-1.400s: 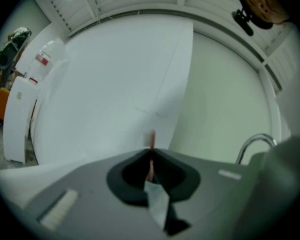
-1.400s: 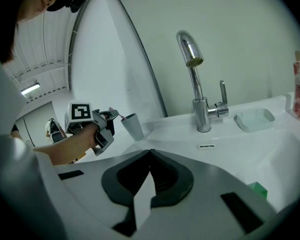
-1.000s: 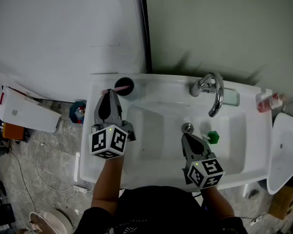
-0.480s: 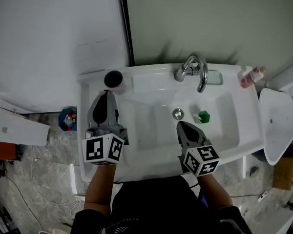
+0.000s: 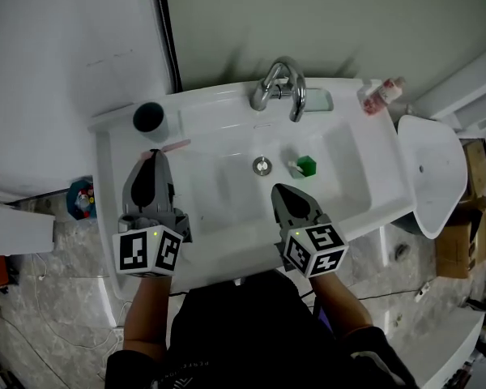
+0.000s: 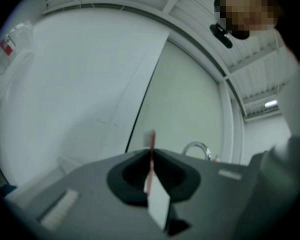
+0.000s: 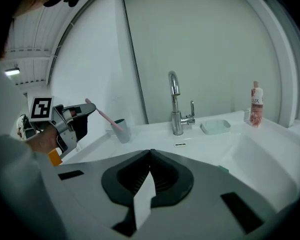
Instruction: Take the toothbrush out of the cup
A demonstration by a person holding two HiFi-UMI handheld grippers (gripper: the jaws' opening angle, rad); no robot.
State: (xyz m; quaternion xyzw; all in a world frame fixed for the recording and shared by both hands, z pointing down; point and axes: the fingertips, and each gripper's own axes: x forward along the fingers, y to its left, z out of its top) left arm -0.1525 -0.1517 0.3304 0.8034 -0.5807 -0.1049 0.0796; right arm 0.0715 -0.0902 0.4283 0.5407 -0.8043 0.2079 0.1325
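Observation:
My left gripper (image 5: 155, 153) is shut on a pink toothbrush (image 5: 176, 145), which juts from the jaw tips toward the right over the sink's left rim. In the head view the brush is clear of the dark cup (image 5: 149, 117), which stands at the sink's back left corner. Seen from the left gripper view, the pink handle (image 6: 151, 153) is pinched between the closed jaws of the gripper (image 6: 151, 155). The right gripper view shows the toothbrush (image 7: 106, 116) slanting down in front of the cup (image 7: 121, 131). My right gripper (image 5: 277, 190) hovers over the basin, shut and empty (image 7: 150, 152).
A white sink (image 5: 364, 164) carries a chrome faucet (image 5: 279, 88), a soap dish (image 5: 318, 100) and a small bottle (image 5: 380, 95) along its back. A green object (image 5: 306, 165) lies by the drain (image 5: 262, 165). A white lidded fixture (image 5: 433, 177) stands at the right.
The toothbrush was across the cup's mouth; now it is out and nearer the person. My left gripper drew back from the cup with it. The head view shifted; the right gripper stays over the basin.

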